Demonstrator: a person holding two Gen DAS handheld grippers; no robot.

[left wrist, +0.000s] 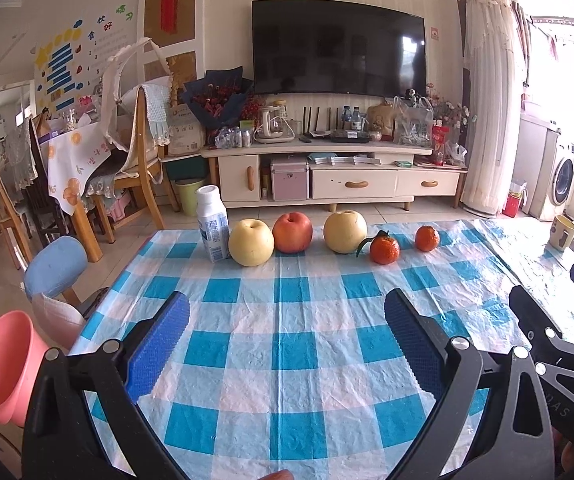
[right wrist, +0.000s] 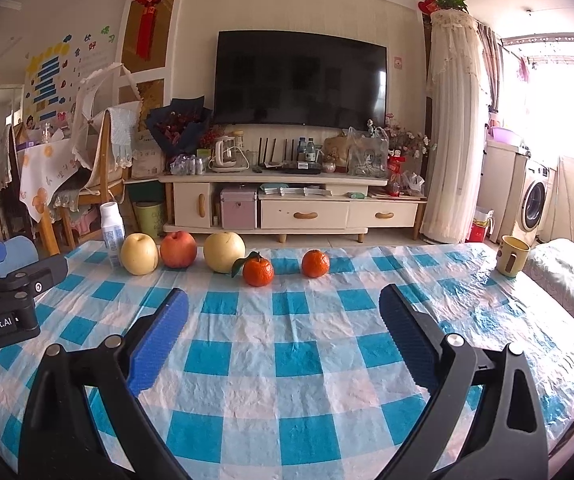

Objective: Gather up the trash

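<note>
Bottle (left wrist: 211, 224) untouched, far-left of fruit row.
Both my grippers, left (left wrist: 287, 344) and right (right wrist: 283, 340), wide open, empty; next I reach left one to bottle.

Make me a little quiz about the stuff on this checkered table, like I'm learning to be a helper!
1. True or false: the left tool and the right tool are both open and hold nothing.
2. What stands at the left end of the fruit row? A) white bottle B) yellow mug C) pink bin
3. Fill in: the tangerine with a green leaf sits right next to a pale ____.

Key:
1. True
2. A
3. pear
</note>
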